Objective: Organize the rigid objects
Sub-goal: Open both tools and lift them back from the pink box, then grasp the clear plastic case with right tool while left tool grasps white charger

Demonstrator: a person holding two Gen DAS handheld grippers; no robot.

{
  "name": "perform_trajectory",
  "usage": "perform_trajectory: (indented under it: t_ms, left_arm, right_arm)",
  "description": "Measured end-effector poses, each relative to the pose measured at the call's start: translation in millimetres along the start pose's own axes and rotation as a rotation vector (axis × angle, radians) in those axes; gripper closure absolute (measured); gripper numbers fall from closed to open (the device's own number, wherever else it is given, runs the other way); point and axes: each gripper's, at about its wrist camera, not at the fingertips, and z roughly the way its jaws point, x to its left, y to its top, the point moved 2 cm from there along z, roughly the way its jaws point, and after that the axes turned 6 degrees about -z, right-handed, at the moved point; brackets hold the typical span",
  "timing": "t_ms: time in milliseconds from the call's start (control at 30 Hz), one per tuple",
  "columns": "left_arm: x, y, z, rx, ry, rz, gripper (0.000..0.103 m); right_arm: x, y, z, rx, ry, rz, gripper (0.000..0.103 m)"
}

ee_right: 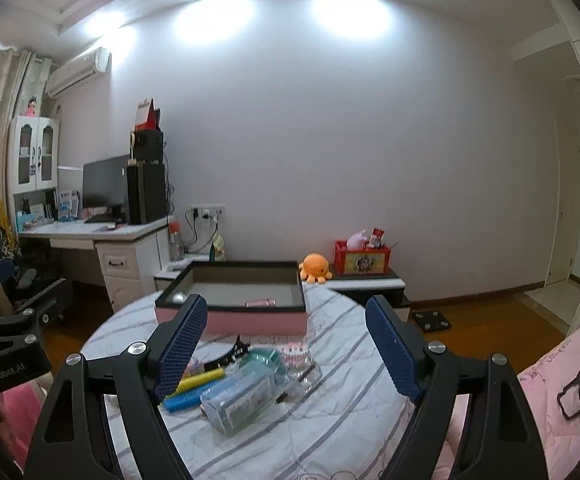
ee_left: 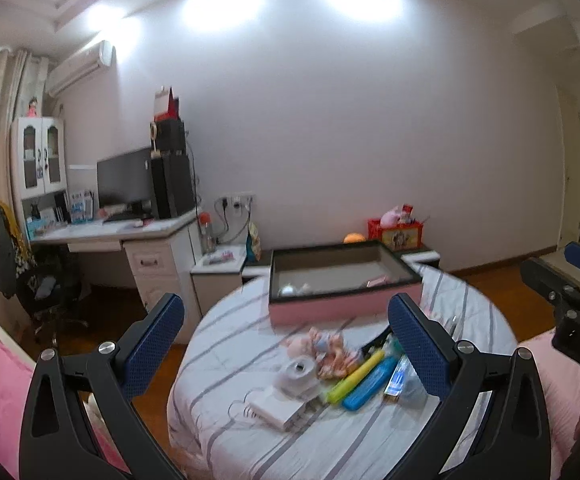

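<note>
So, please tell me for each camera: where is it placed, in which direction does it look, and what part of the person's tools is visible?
Left wrist: on the left gripper, looking forward over the striped table toward the wall; its two open blue fingers show, with the right gripper at the right edge.
Right wrist: on the right gripper, facing the same way; its open fingers show, with the left gripper at the left edge.
Shared: pink box, yellow tube, blue case.
</note>
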Motion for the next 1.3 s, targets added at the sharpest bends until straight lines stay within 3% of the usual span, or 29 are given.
perform_trajectory:
  t_ms: [333,533,633,1000,1100,1167,1300]
  left_arm:
    - [33,-62,50,0.221,0.069,-0.014,0.000]
    - [38,-72,65,0.263,0.072,-0.018,0.000]
    - [39,-74,73,0.281,0.065,-0.027,0.000]
    - [29,-89,95,0.348,0.034,-0.009,0.000]
    - [29,-93,98,0.365,0.036,-0.005,0.000]
    - [30,-95,101,0.378,0.037,-0.003,0.000]
    - [31,-99,103,0.393,0.032,-0.003,0.000]
  right_arm:
    - [18,-69,71,0.278,0.081,0.054,0.020]
    - [40,-89,114,0.376,0.119,0.115,0.020]
    - [46,-91,128,0.394,0.148,0.149,0.020]
    - [55,-94,145,0.458,0.095,0.111,0.019]
    - [50,-103,152,0.483,0.093,0.102,0.009]
    - [42,-111,154,0.506,0.080,0.115,0.009]
    - [20,-113,146,0.470,0.099,0.191,0.009]
